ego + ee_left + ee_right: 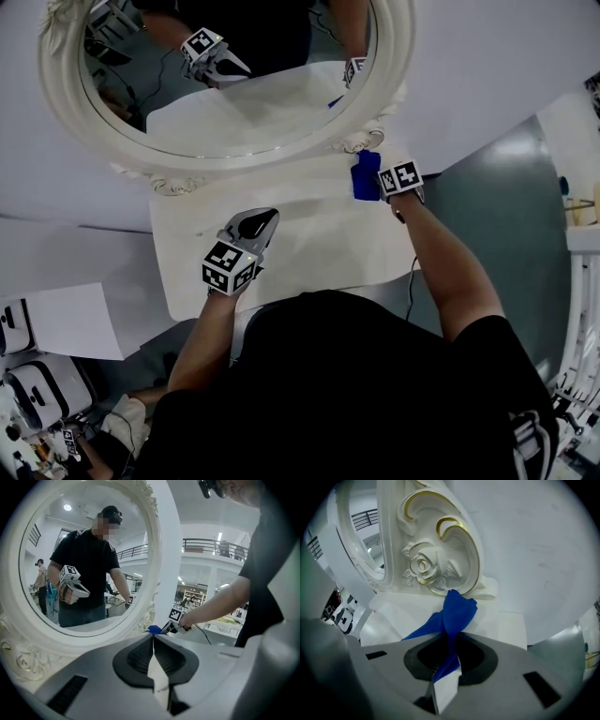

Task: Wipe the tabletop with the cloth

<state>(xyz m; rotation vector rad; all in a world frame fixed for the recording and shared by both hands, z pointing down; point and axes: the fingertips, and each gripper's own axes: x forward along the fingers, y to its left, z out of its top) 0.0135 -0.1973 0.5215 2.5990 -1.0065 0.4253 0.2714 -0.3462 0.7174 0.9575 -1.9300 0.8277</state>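
cloth (457, 613) in right gripper (445, 679) jaws at tabletop (319, 244) back edge; left gripper (262, 221) jaws together

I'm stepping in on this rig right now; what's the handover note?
Left gripper: shut, empty, above the near left part of the tabletop.
Right gripper: shut on the blue cloth, at the far right, by the base of the mirror frame.
Done: cannot tell how much is wiped.
Left: probably sweep the cloth across the rest of the tabletop.
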